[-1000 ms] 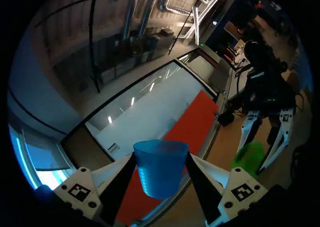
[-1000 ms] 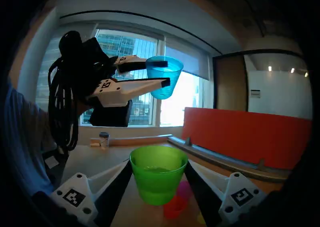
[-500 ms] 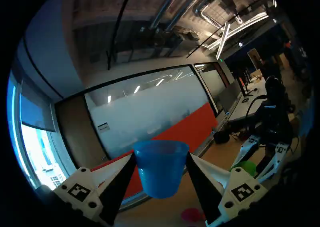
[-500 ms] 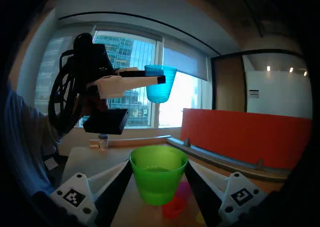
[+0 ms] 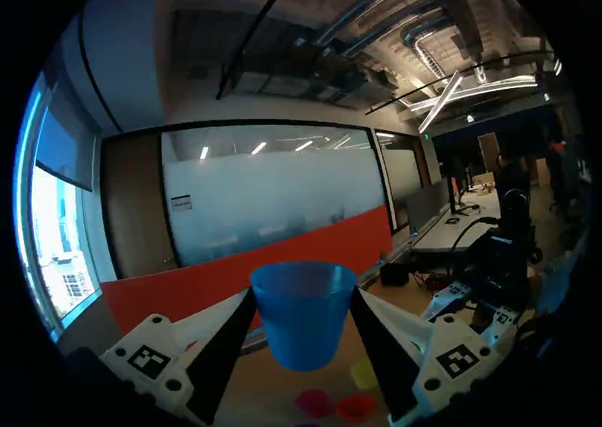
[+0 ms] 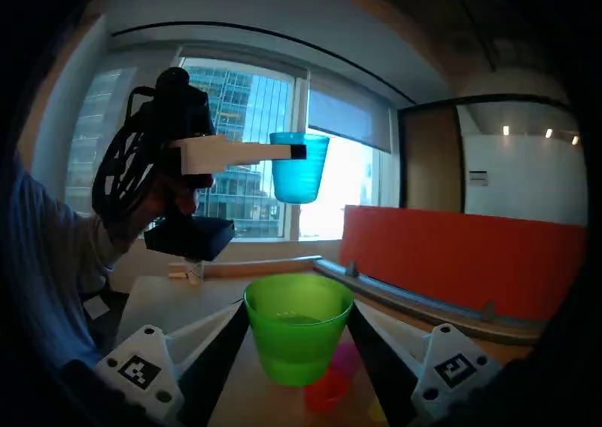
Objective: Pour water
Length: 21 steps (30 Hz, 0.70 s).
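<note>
The left gripper (image 5: 301, 300) was clamped on the blue cup (image 5: 302, 329). Both fingers pressed its sides, and the cup sat upright between the jaws, high above the table (image 6: 177, 306). Nearer and lower, the right gripper (image 6: 299, 310) squeezed the green cup (image 6: 299, 348), which was upright with water inside, just above small coloured cups (image 6: 327, 391).

Wood counter (image 6: 173, 303) carries three small cups close together: pink cup (image 5: 312, 402), red cup (image 5: 355, 407), yellow cup (image 5: 363, 373). Red partition (image 6: 466, 254) runs along the far edge, with a grey rail (image 6: 421, 300) at its base. Frosted glass wall (image 5: 271, 193) behind it. Window (image 6: 248, 99) shows towers, blind (image 6: 350, 118) partly down. Strip light (image 5: 444, 99) on an exposed ceiling.
</note>
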### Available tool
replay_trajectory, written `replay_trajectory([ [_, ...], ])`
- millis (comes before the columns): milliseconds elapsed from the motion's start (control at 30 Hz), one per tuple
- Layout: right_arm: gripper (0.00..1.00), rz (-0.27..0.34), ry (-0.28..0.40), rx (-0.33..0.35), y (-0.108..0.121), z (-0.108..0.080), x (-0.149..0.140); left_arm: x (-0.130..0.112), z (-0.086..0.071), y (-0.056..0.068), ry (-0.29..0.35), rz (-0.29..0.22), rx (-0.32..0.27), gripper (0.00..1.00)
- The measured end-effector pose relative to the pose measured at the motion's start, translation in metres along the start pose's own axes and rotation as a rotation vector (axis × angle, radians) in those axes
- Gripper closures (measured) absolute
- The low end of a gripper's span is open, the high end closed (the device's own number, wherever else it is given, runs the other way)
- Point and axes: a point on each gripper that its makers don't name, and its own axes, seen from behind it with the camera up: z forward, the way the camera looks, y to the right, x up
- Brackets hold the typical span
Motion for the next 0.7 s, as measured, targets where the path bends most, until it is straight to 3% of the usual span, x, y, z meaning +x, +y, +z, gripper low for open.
replay_trajectory([
  [400,0.1,0.006,0.004,-0.003,-0.002,-0.003,0.003,-0.018,-0.002,0.011,-0.071,-0.105,-0.067,0.13],
  [700,0.1,0.01,-0.003,-0.012,0.001,-0.008,0.006,-0.04,-0.007,0.014,-0.103,-0.096,-0.08,0.13],
])
